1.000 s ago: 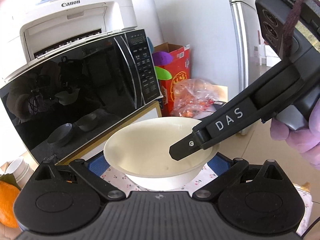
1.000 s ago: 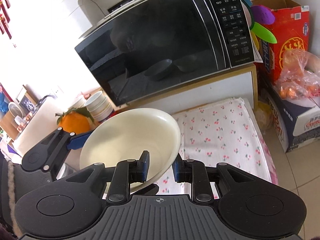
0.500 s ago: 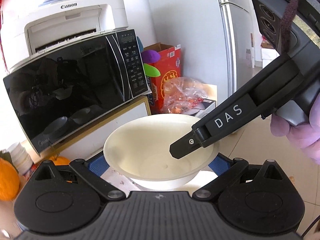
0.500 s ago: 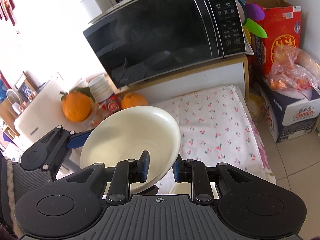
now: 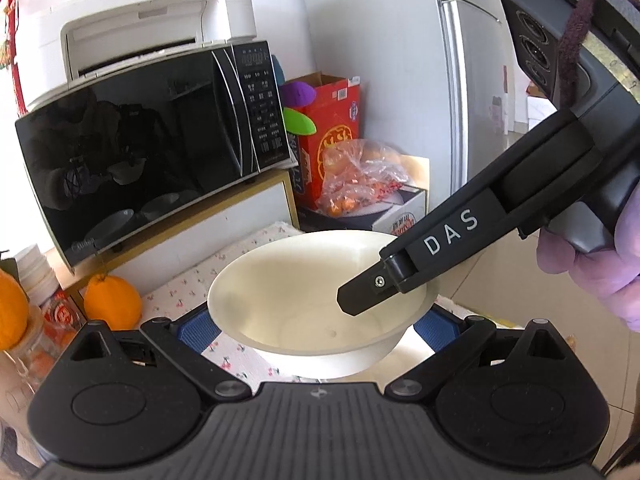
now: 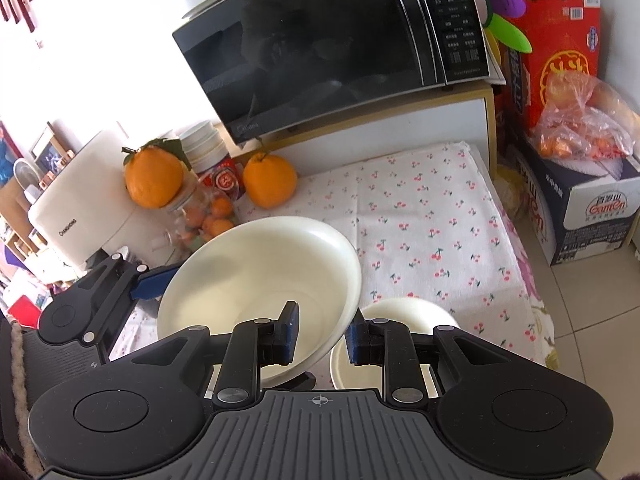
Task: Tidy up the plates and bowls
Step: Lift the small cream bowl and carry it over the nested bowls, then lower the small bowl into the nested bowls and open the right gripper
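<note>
Both jaws pinch the wide cream ceramic bowl at centre frame, so uneven lowering could knock the smaller white bowl beneath.

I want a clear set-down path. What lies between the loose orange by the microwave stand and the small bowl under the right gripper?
In the right wrist view, only bare cherry-print cloth lies between the orange and the small bowl.

Things we see around the table

We see a black microwave, two oranges on the cherry cloth, a red box and a white printer.
</note>
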`<state>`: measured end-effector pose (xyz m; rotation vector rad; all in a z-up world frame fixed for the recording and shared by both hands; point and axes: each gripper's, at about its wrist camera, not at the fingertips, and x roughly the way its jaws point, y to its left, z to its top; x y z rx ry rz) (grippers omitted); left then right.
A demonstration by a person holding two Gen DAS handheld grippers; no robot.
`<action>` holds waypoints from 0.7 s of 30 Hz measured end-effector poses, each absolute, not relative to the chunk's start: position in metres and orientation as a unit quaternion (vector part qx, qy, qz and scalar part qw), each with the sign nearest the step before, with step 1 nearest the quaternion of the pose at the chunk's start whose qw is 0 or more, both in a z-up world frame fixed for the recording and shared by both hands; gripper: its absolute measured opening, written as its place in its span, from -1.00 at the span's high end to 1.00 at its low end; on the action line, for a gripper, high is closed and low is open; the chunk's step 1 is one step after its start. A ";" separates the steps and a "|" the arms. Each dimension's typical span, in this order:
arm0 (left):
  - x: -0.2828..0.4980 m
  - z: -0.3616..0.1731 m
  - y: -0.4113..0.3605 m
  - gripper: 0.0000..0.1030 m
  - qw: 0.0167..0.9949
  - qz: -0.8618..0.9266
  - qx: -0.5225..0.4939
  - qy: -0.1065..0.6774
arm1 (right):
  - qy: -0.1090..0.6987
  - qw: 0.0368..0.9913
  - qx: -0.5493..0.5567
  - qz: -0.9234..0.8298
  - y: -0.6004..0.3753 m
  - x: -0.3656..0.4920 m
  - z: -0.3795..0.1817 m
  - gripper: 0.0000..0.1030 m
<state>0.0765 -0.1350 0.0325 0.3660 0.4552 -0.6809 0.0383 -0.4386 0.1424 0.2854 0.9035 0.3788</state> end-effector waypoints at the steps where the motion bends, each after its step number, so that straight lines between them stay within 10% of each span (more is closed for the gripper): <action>1: 0.076 0.030 -0.135 -0.94 0.900 -0.330 0.179 0.222 | 0.434 0.871 0.140 0.182 -0.440 0.038 0.139 0.55; 21: 0.084 -0.020 -0.152 -0.84 0.871 -0.352 0.217 0.267 | 0.479 0.860 0.107 0.142 -0.448 0.044 0.086 0.55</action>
